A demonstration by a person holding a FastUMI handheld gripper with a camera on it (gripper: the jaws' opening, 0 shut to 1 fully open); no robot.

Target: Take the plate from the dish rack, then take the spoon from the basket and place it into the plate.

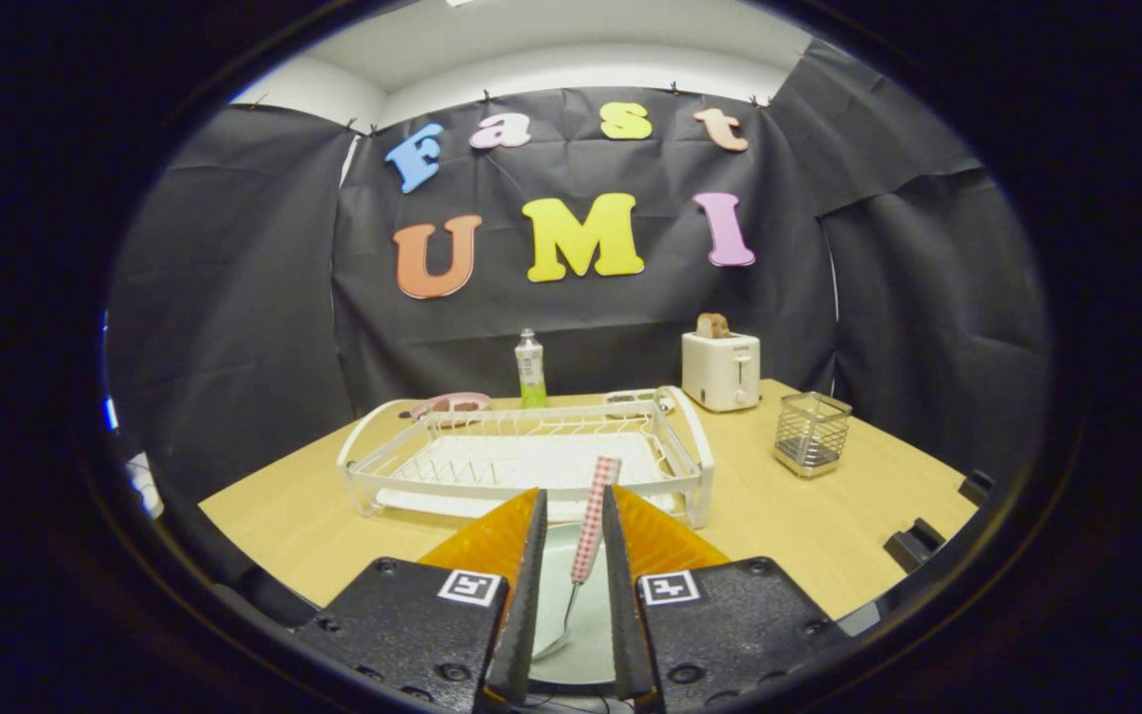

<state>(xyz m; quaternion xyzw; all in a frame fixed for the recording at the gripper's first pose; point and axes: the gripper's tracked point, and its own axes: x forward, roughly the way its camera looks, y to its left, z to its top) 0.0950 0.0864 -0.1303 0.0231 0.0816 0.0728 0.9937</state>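
Checked-handled spoon [593, 526] lay in the plate [571, 635] between the tool [571, 516]'s parted fingers; lifting straight away seemed wisest.

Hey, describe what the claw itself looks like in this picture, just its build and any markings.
The claw has two thin, flat fingers running forward side by side, each mounted on a blocky black body with visible screw holes. Each body carries a small square black-and-white marker tag on top. Translucent orange wedge-shaped pieces flank the fingers.
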